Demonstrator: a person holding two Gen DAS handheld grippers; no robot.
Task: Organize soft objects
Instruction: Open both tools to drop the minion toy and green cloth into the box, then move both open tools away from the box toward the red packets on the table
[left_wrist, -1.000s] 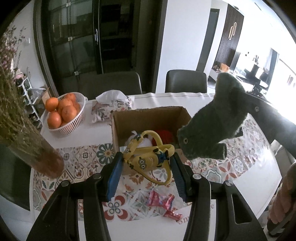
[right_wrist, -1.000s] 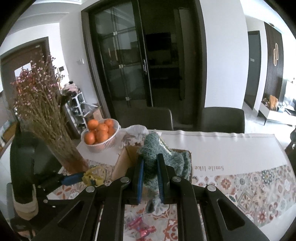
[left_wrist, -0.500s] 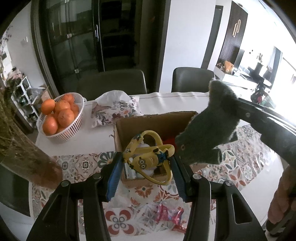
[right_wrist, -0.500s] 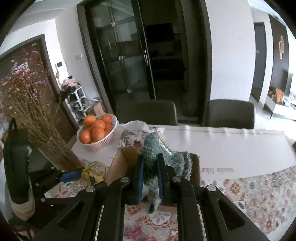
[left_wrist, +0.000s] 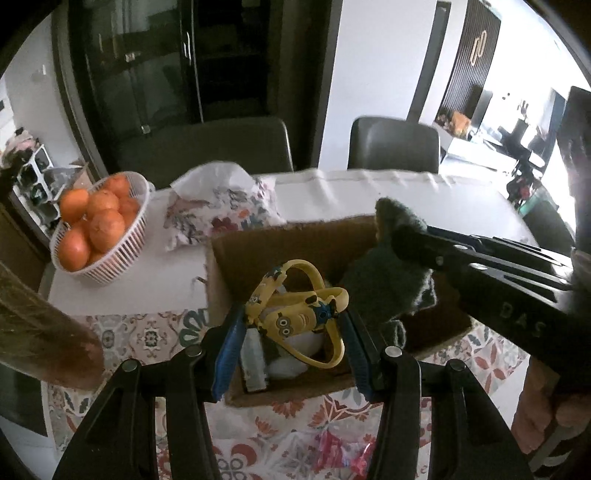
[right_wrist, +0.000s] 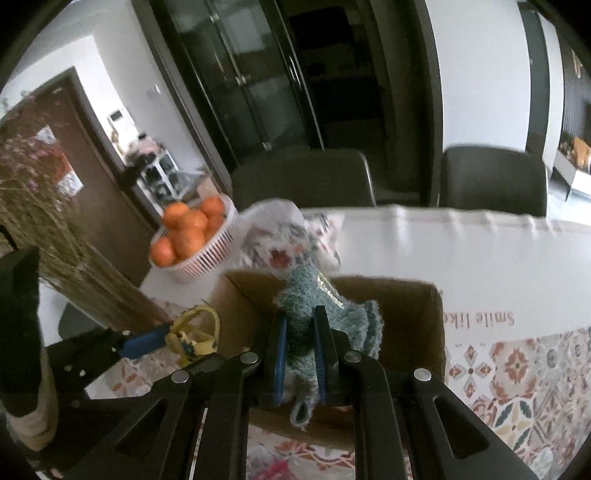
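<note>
My left gripper is shut on a yellow Minion toy with a looped strap, held just above the open cardboard box. A white soft thing lies inside the box below it. My right gripper is shut on a fuzzy green plush toy that hangs over the box opening. In the left wrist view the plush and right gripper come in from the right. The right wrist view shows the left gripper with the Minion toy at the box's left side.
A white basket of oranges and a floral pouch stand behind the box on the patterned tablecloth. A vase of dried flowers is at the left. Pink wrapped sweets lie near the front edge. Two dark chairs stand beyond the table.
Both grippers have come forward and down over the box, each still holding its toy. The green plush has dropped from above the box's right side into its opening.
</note>
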